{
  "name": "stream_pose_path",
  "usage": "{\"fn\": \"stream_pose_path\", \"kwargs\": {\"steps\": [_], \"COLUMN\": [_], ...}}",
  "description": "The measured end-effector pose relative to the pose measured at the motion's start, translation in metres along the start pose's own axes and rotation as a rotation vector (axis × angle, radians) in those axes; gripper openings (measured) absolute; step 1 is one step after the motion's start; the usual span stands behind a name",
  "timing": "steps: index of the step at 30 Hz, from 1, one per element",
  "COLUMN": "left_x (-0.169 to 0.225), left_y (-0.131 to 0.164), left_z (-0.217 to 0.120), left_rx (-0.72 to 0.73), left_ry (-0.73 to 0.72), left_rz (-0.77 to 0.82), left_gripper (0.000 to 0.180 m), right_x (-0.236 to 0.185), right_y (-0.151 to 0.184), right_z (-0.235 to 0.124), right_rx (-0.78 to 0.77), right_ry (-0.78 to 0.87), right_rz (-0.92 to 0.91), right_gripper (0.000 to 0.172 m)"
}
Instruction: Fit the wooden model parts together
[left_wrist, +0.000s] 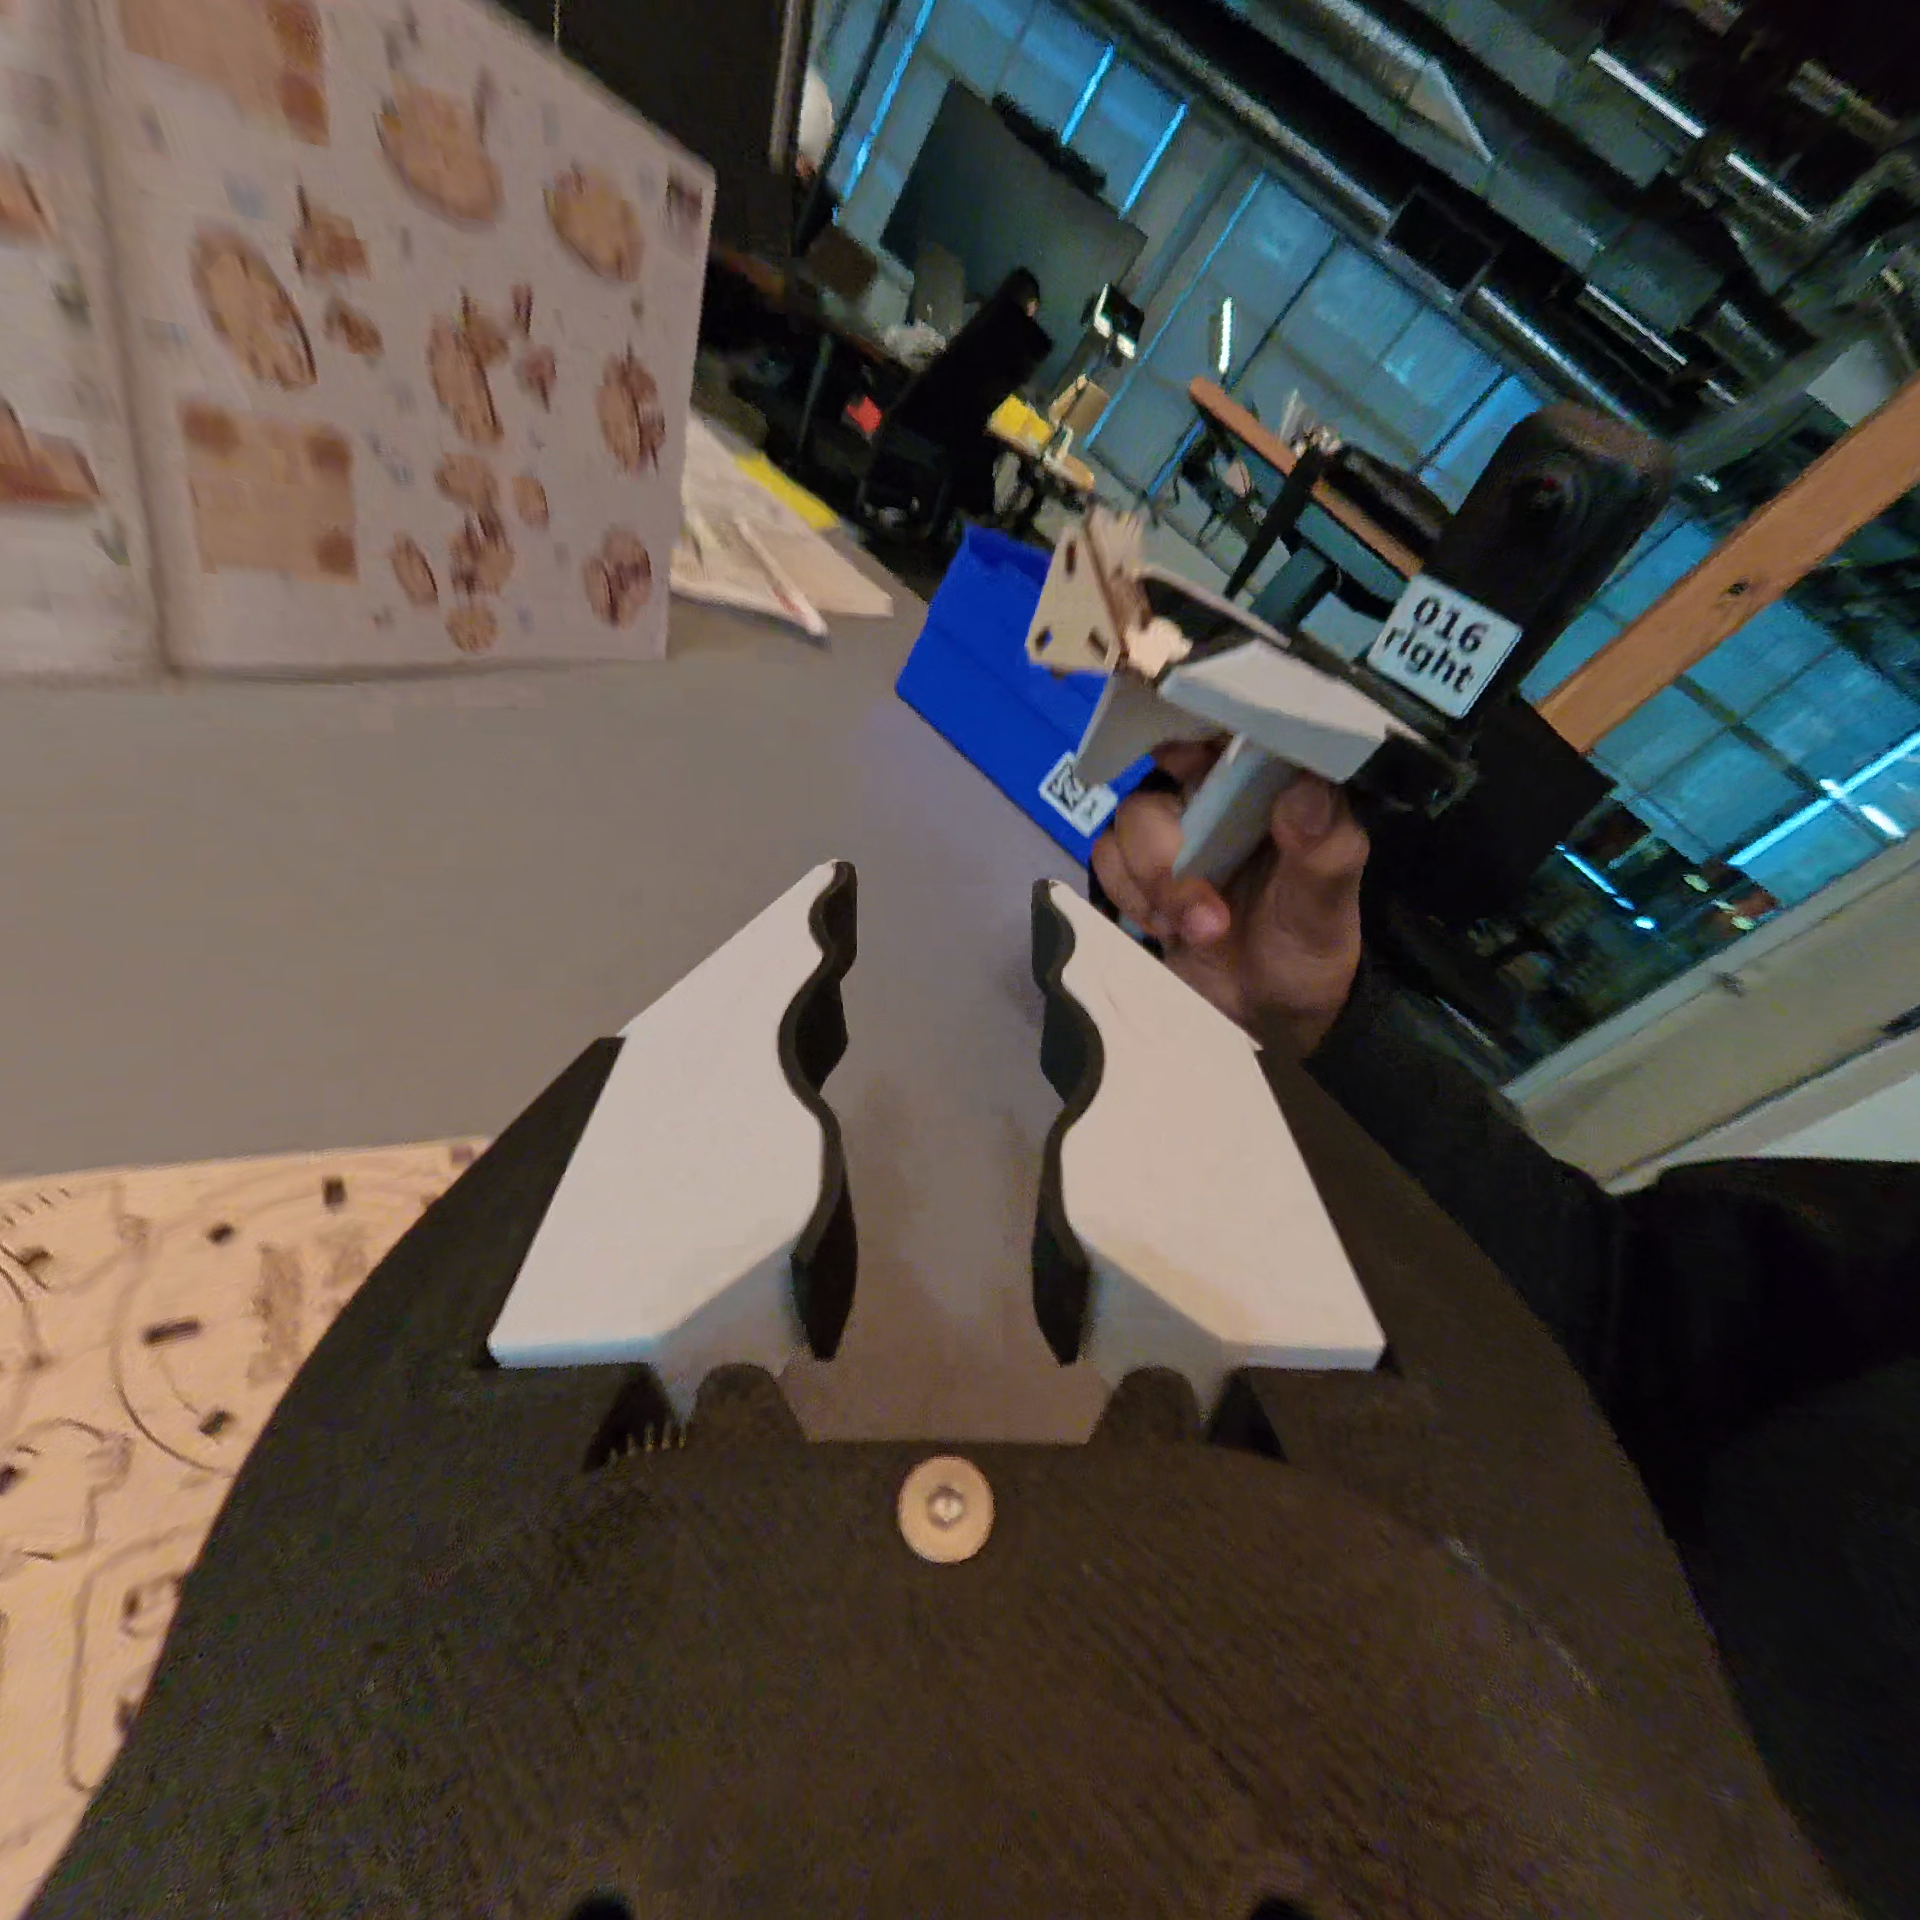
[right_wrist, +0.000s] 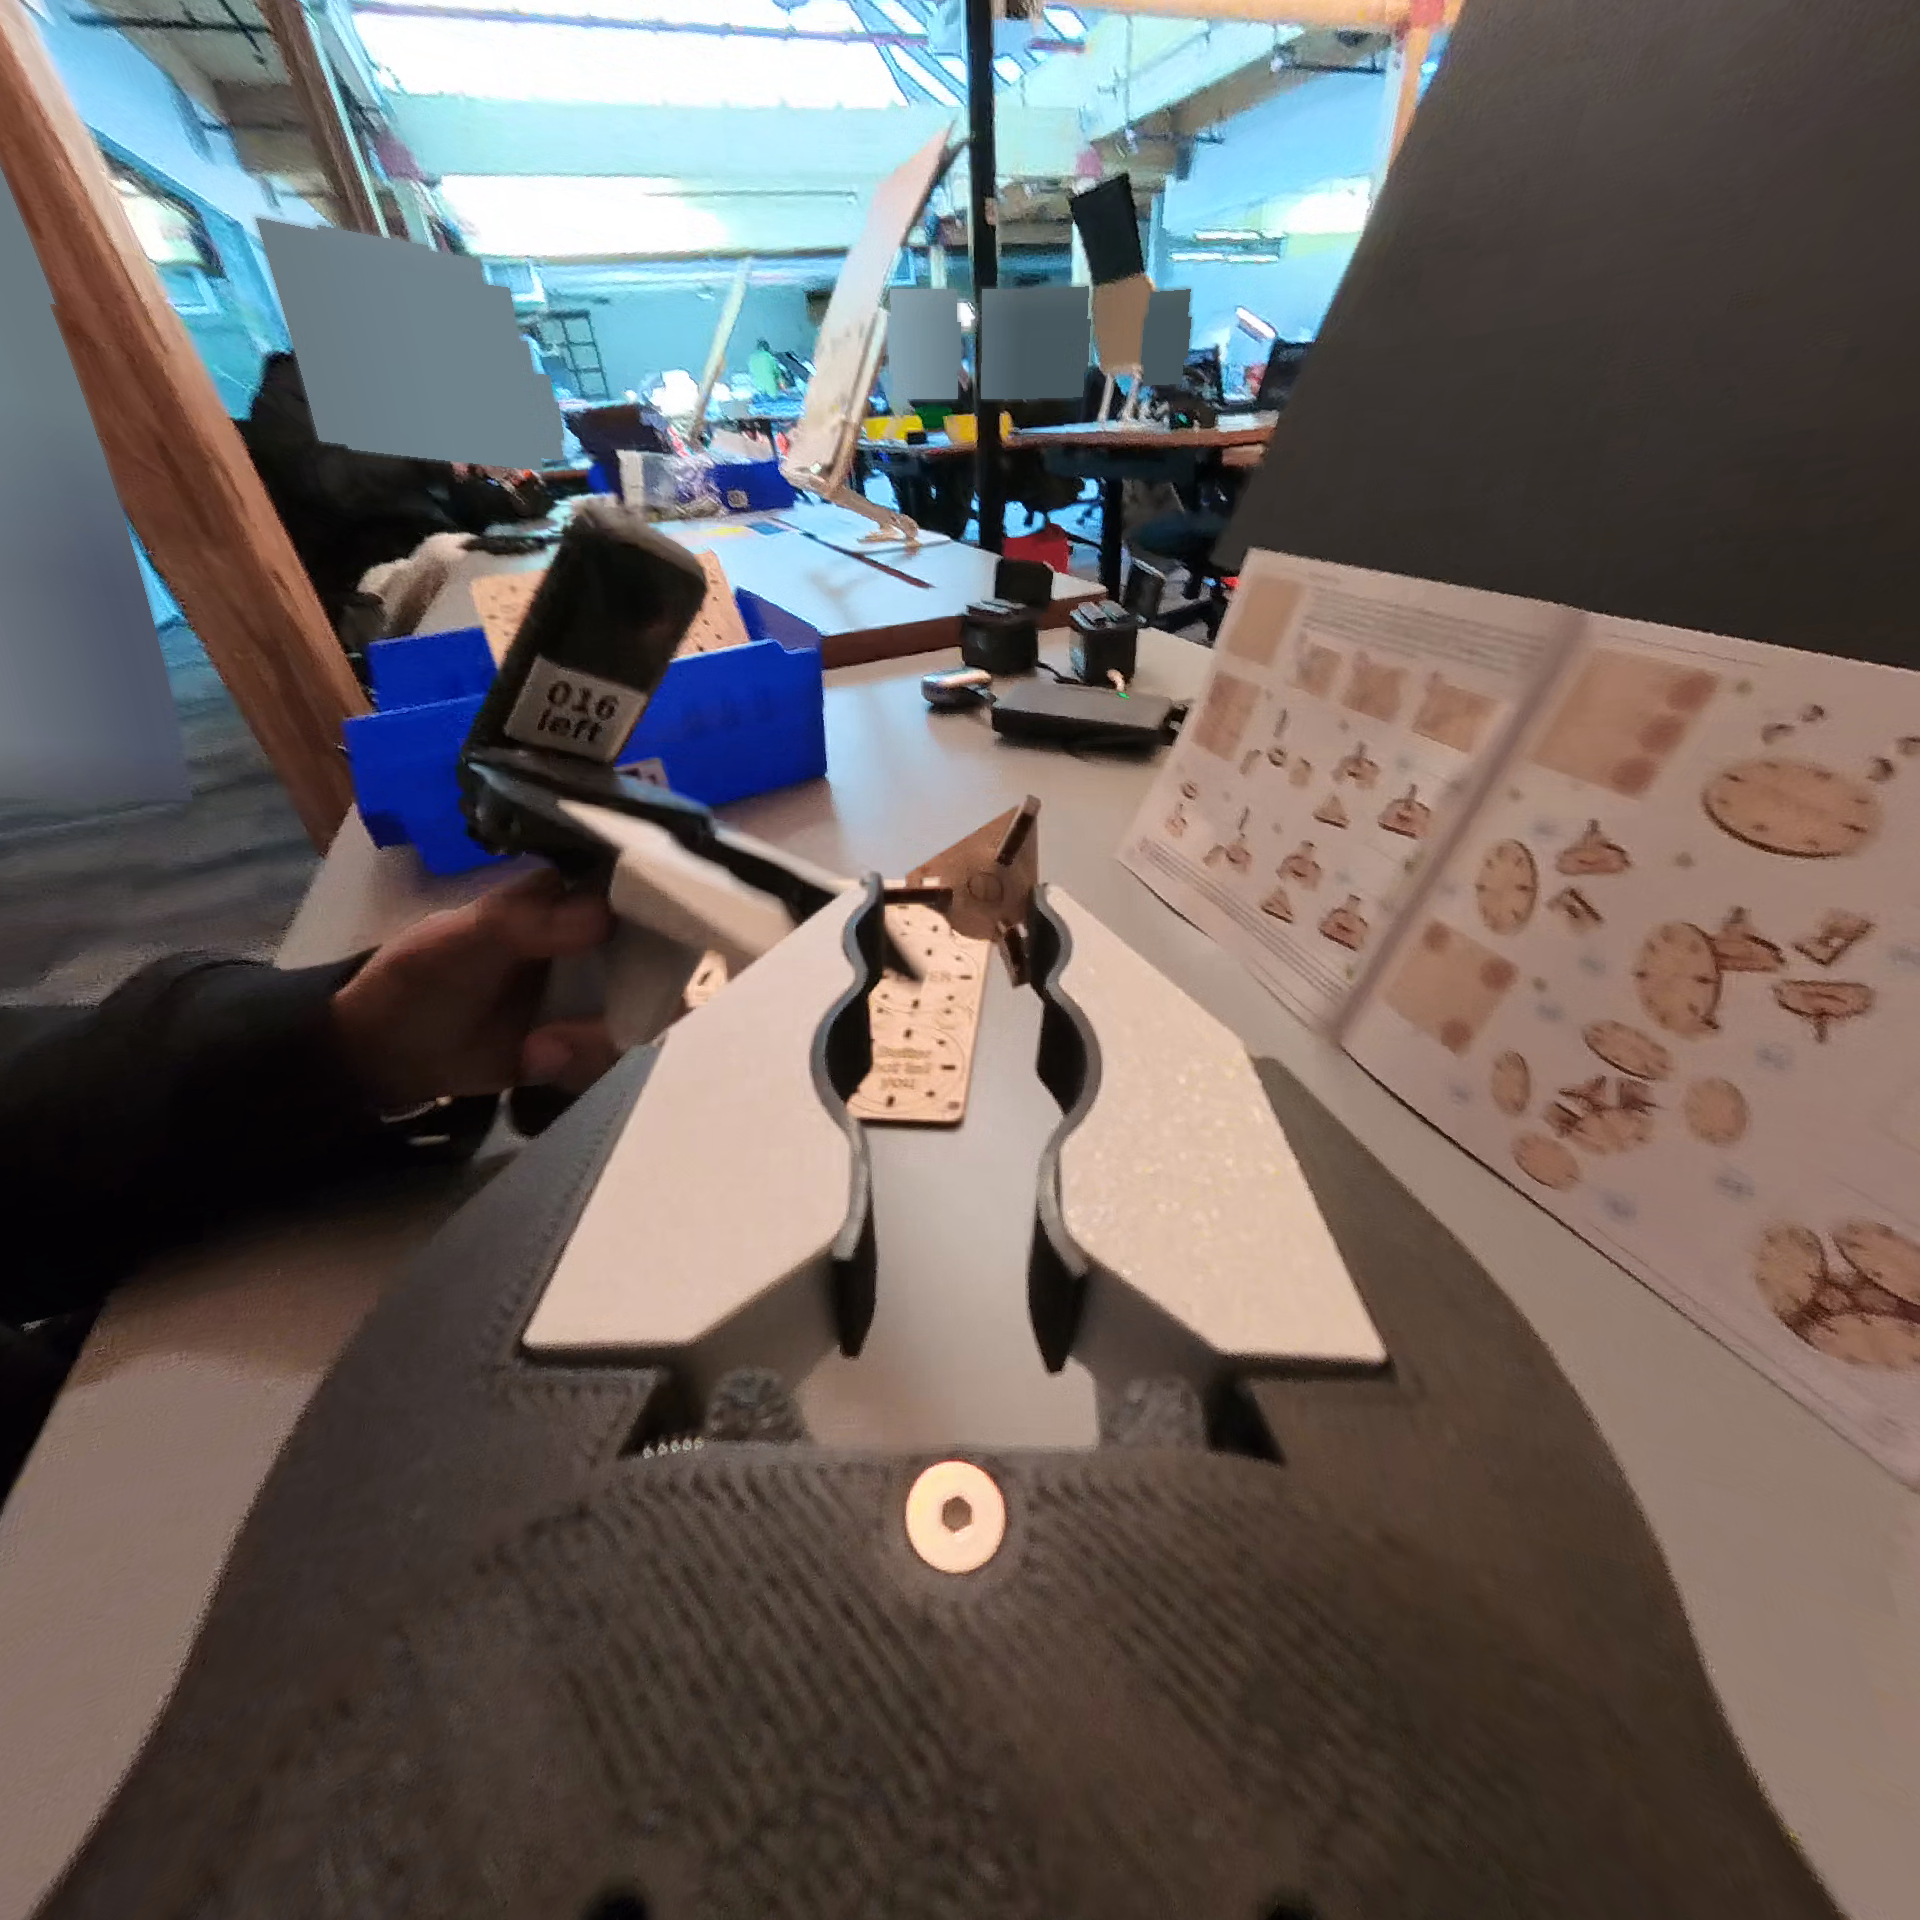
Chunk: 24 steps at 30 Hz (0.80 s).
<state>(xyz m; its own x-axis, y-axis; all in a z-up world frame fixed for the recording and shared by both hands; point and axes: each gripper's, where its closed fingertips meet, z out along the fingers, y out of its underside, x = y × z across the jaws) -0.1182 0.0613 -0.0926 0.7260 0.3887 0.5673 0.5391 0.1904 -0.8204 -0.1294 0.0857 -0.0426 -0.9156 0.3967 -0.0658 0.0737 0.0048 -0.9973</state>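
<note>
A grey table (right_wrist: 914, 769) carries everything, and at its 2 o'clock side in the right wrist view an open instruction booklet (right_wrist: 1558, 935) leans up, its pages printed with tan clock faces and small wooden parts. At 10 o'clock stands a blue bin (right_wrist: 727, 717) with a pale perforated wooden sheet in it; at 12 o'clock lie a flat black box (right_wrist: 1081, 712) and two small black chargers. A pale plywood sheet (left_wrist: 156, 1403), scored with curved outlines and small dark slots, lies at 8 o'clock in the left wrist view. A narrower light wooden strip (right_wrist: 920, 1029) with rows of little slots lies flat on the table beneath the right gripper. The right gripper (right_wrist: 951, 904) is clamped on a small wooden assembly (right_wrist: 987, 883): thin tan-brown plywood, roughly triangular, with slotted tabs, a round engraved mark and a cross piece set through it, standing up at the fingertips; the left wrist view shows the same piece (left_wrist: 1091, 603) at 1 o'clock, raised above the table in front of the bin. The left gripper (left_wrist: 943, 894) has its fingers apart with only bare table between them; its tip sits just beside the right gripper's left finger.
</note>
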Motion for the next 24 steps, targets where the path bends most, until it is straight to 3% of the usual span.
{"fn": "stream_pose_path", "kwargs": {"steps": [2, 7, 14, 24], "left_x": [0.008, -0.001, -0.001, -0.006], "left_y": [0.004, 0.006, 0.013, 0.02], "left_z": [-0.002, -0.01, -0.008, -0.006], "left_rx": [-0.015, -0.027, -0.071, -0.109], "left_ry": [0.05, -0.035, -0.042, -0.046], "left_rz": [-0.019, 0.069, 0.077, 0.053], "left_gripper": [0.033, 0.033, 0.033, 0.034], "right_x": [0.001, 0.001, 0.001, -0.002], "right_y": [0.004, 0.027, 0.05, 0.055], "right_z": [0.001, 0.012, 0.022, 0.024], "right_rx": [-0.006, -0.065, -0.137, -0.154], "right_ry": [-0.009, -0.033, -0.056, -0.08], "right_rz": [0.028, 0.072, 0.102, 0.12], "right_gripper": [0.025, 0.025, 0.025, 0.025]}}
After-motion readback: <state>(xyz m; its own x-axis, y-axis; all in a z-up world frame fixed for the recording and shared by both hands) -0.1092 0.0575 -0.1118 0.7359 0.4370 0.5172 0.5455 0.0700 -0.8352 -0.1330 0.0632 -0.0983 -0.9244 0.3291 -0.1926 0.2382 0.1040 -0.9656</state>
